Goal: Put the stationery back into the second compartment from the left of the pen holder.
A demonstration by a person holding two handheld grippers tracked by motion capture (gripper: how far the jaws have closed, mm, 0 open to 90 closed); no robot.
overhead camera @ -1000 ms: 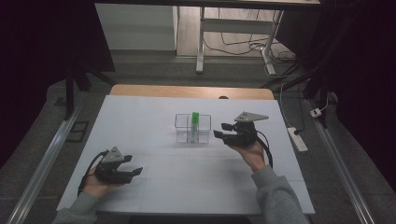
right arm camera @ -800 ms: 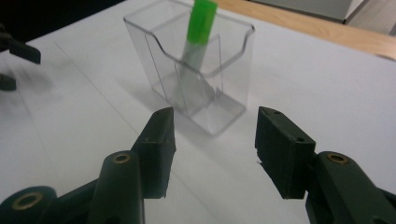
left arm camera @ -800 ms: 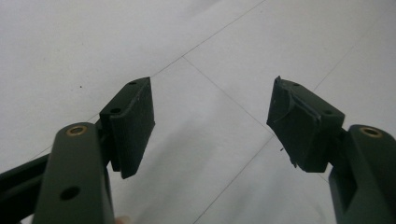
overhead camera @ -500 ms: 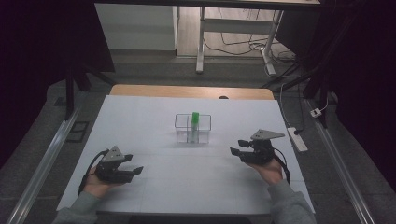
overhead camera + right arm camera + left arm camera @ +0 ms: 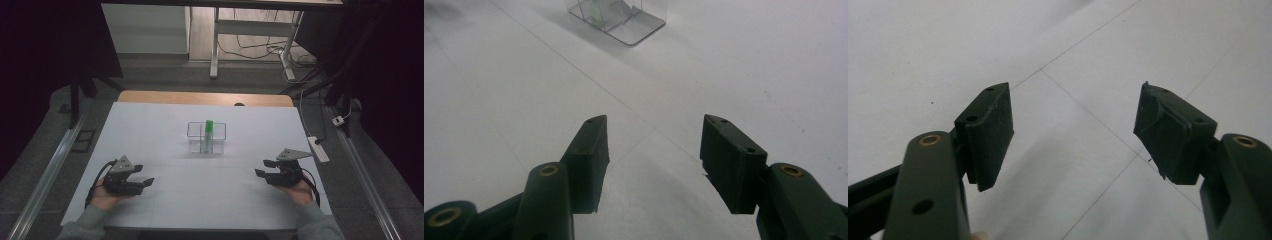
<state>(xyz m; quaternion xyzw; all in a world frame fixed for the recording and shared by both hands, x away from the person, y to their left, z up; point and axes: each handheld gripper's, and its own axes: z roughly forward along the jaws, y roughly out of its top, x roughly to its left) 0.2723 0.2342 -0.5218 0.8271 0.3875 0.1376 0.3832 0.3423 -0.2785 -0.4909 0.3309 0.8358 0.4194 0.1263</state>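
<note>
A clear plastic rack (image 5: 216, 131) stands at the middle of the white table, with a green tube (image 5: 208, 131) upright in it. The rack (image 5: 634, 27) and a bit of green (image 5: 596, 11) also show at the top of the right gripper view. My right gripper (image 5: 263, 168) rests low at the table's right front, well away from the rack. Its jaws have just been opening, with nothing between its pads (image 5: 591, 155). At the left front my left gripper (image 5: 143, 174) lies open and empty; its pads (image 5: 993, 127) stand wide over bare table.
The white sheet (image 5: 150, 130) covers the table, whose wooden far edge (image 5: 200, 97) shows beyond it. A power strip (image 5: 319, 148) lies off the right edge. Metal rails run along both sides, and a desk frame with cables stands on the floor behind.
My right gripper has moved from beside the rack toward the right front of the table and sunk lower. The left hand has stayed in place.
</note>
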